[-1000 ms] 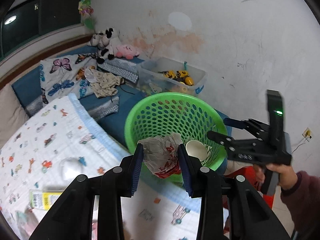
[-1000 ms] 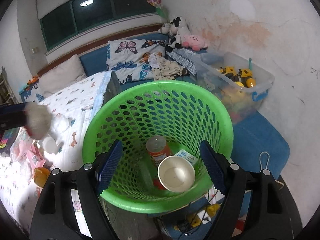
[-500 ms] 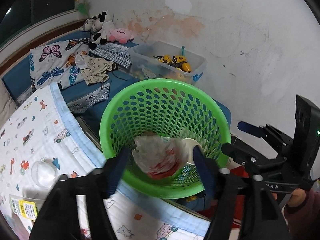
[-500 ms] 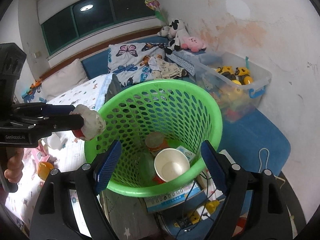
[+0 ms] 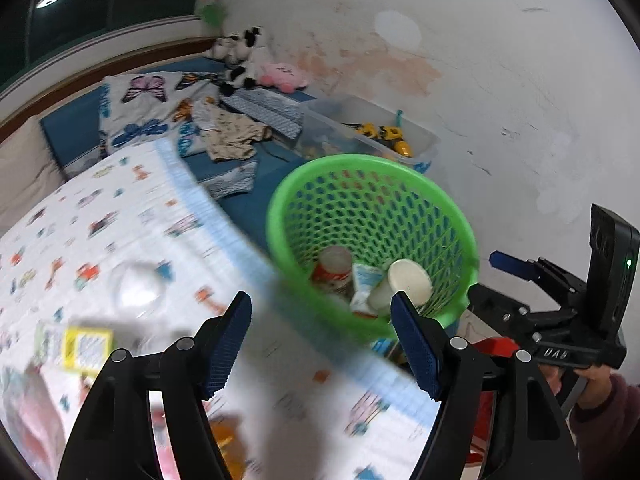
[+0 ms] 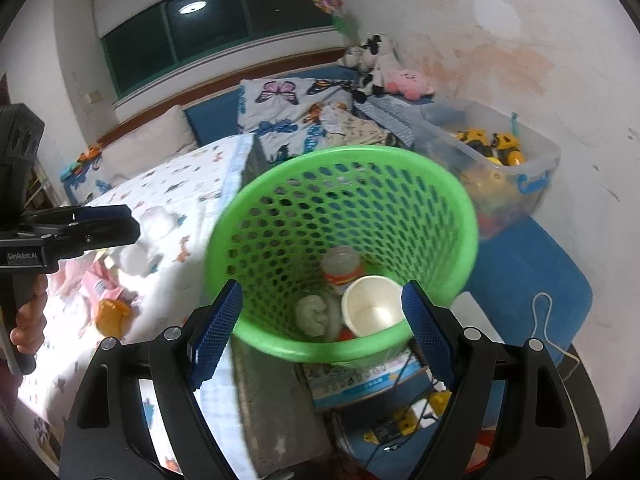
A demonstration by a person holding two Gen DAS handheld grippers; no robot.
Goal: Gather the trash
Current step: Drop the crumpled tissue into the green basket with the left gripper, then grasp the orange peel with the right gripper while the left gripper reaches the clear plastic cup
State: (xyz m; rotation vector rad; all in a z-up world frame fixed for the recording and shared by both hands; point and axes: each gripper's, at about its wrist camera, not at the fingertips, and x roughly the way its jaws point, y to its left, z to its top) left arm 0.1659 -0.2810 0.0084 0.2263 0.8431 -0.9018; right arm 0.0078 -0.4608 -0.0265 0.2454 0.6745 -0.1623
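Both black tongs (image 5: 320,332) carry ribbed blue pads (image 6: 216,338), silver screws, and a maroon sleeve (image 5: 612,428) shows.

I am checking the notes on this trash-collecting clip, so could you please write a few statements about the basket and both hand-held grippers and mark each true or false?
1. The left hand-held gripper holds a crumpled wrapper. False: its jaws have just been opening and nothing is between them.
2. A white paper cup lies inside the green basket. True.
3. The green basket is empty. False: it holds the cup, a red-labelled bottle and crumpled trash.
4. The right hand-held gripper is open, holding nothing. True.
5. A clear bin of yellow toys stands beyond the basket. True.
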